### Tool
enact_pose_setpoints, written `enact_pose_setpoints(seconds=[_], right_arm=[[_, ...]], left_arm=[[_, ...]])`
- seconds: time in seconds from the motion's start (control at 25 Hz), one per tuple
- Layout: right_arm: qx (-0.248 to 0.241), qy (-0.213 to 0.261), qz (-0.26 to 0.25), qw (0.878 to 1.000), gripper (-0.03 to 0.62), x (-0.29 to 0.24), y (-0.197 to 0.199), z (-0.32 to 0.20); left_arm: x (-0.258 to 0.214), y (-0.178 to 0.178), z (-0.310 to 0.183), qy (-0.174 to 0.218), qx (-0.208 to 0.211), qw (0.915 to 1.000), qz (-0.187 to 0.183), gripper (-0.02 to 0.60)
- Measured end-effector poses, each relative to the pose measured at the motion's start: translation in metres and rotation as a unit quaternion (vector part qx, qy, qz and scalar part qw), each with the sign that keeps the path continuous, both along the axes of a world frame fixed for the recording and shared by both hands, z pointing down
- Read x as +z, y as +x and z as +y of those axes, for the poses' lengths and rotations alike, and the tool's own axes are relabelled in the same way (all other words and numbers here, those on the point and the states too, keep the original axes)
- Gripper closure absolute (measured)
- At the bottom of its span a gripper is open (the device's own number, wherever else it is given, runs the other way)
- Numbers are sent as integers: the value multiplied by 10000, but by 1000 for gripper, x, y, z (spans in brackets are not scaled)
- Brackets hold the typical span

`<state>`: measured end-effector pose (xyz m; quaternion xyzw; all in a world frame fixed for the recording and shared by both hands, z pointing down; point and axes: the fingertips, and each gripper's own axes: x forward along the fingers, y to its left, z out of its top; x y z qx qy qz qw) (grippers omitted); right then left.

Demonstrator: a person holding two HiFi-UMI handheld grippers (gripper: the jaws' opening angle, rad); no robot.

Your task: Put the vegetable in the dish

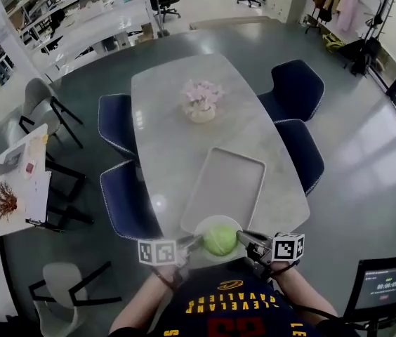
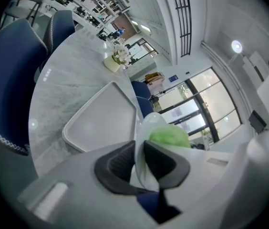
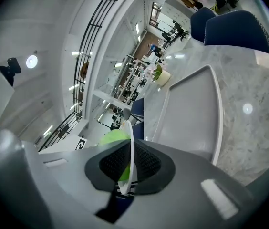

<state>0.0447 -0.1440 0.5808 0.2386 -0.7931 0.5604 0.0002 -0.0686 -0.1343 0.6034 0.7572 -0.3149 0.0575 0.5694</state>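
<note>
A round green vegetable [image 1: 220,240] lies in a white dish [image 1: 210,222] held just above the table's near edge, in front of the person's chest. My left gripper [image 1: 195,243] is shut on the dish's left rim, and my right gripper [image 1: 245,239] is shut on its right rim. In the left gripper view the thin white dish rim [image 2: 145,130] stands clamped between the dark pads, with the vegetable [image 2: 169,136] behind it. The right gripper view shows the same: the dish rim [image 3: 130,144] is pinched between the pads and the vegetable [image 3: 111,137] lies to its left.
A grey rectangular tray [image 1: 226,184] lies on the marble table [image 1: 170,97] just beyond the dish. A pot of pink flowers [image 1: 201,102] stands farther back. Blue chairs [image 1: 300,90] flank the table on both sides.
</note>
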Motion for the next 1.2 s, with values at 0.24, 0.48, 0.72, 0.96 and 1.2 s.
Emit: enact_pose_setpoints(seconds=[0.24,0.48,0.72,0.96,1.2], right_arm=[[-326,-44,145,9994,571,10,14,-19],[-400,-282,286,9984,568,43,20,-34],[-402,-292,523,9974,568,60,27,-54],[-431,-309,869,9948,568,84,29,-74],[-426,-393,996,9933,568,99,27,-89]], left_arm=[[12,16,-12,-148,-184,9995,-217,518],[39,20,-28,-291,-153,9982,-509,517],[56,26,-46,-431,-97,9969,-645,515],[79,26,-66,-604,2,9946,-847,512],[97,24,-81,-709,39,9920,-1047,511]])
